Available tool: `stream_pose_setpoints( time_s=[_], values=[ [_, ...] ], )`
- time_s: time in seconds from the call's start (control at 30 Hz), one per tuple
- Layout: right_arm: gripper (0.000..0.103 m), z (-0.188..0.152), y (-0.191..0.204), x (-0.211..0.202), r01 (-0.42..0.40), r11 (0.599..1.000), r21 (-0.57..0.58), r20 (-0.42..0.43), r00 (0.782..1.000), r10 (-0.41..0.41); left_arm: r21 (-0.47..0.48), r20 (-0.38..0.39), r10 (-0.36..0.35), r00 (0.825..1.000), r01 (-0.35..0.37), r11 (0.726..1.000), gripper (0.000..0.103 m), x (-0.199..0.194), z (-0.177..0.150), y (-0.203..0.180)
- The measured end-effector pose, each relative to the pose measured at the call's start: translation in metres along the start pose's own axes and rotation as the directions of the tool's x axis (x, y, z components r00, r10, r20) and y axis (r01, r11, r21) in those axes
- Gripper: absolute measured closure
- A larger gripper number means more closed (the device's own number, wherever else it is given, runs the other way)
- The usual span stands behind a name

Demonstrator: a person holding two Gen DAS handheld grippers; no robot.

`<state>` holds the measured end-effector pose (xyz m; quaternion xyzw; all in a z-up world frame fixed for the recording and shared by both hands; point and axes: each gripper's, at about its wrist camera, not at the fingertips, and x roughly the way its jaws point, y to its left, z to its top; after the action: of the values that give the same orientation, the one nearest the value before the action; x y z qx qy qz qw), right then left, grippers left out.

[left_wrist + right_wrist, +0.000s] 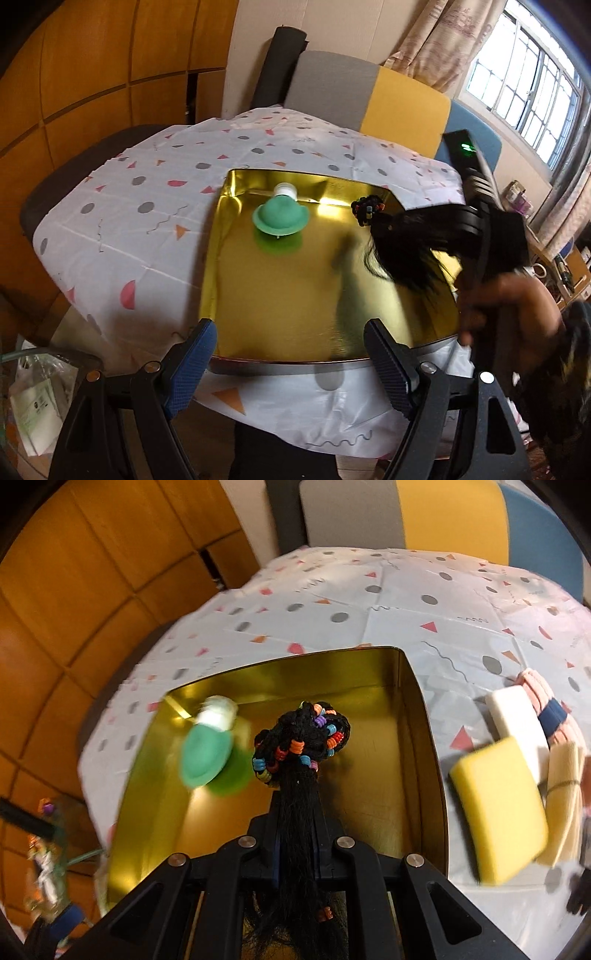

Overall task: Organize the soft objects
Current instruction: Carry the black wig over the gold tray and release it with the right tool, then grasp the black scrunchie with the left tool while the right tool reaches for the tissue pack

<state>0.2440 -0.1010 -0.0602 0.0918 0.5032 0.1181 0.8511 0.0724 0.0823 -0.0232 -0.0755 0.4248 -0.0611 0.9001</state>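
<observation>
A shiny gold tin (280, 295) lies open on the patterned tablecloth. Inside it, toward the far left, sits a green felt hat (280, 218) with a white cap behind it; the right wrist view shows the hat (205, 757) blurred. My right gripper (295, 812) is shut on a black hair bundle with coloured beads (303, 738), holding it above the tin's right half (388, 775). In the left wrist view the same hair bundle (399, 251) hangs over the tin's right side from the right gripper (436, 229). My left gripper (290, 332) stands open over the tin's near rim, nothing between its blue pads.
On the cloth to the right of the tin lie a yellow sponge (502, 808), a white sponge (517, 716), pink bands with a blue one (550, 709) and a beige folded cloth (565, 805). A grey, yellow and blue chair back (369, 96) stands behind the table. Wooden panels line the left.
</observation>
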Motion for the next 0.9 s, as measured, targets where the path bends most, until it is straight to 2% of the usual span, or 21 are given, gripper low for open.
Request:
stream_pose_setpoints(
  time_s=[0.07,0.17,0.2,0.27,0.57,0.9],
  values=[
    [0.083,0.009,-0.001,0.015,0.026,1.0,-0.003,-0.022,0.999,-0.026,-0.001,-0.005,0.002,1.0,-0.002,1.0,0.021,0.001,-0.001,0.001],
    [0.08,0.014,0.0,0.02,0.046,0.999,-0.006,-0.021,0.999,-0.047,0.004,-0.006,0.008,1.0,-0.008,1.0,0.021,0.001,-0.001,0.001],
    [0.072,0.014,0.0,0.019,0.046,0.999,-0.007,-0.016,0.999,-0.046,0.007,-0.004,0.013,1.0,-0.013,1.0,0.021,0.0,-0.002,0.001],
    [0.064,0.013,0.002,0.012,0.025,1.0,-0.013,0.003,1.0,-0.025,0.009,-0.001,0.019,1.0,-0.019,1.0,0.021,0.001,-0.001,0.0],
    [0.054,-0.008,0.004,-0.037,-0.002,0.998,-0.056,0.124,0.992,0.009,0.021,-0.008,0.023,1.0,-0.023,1.0,0.02,0.001,-0.001,-0.007],
    [0.044,-0.038,-0.009,-0.086,0.038,0.996,-0.083,0.232,0.973,-0.017,0.06,0.001,0.017,1.0,-0.017,0.998,0.02,-0.007,-0.004,-0.023]
  ],
)
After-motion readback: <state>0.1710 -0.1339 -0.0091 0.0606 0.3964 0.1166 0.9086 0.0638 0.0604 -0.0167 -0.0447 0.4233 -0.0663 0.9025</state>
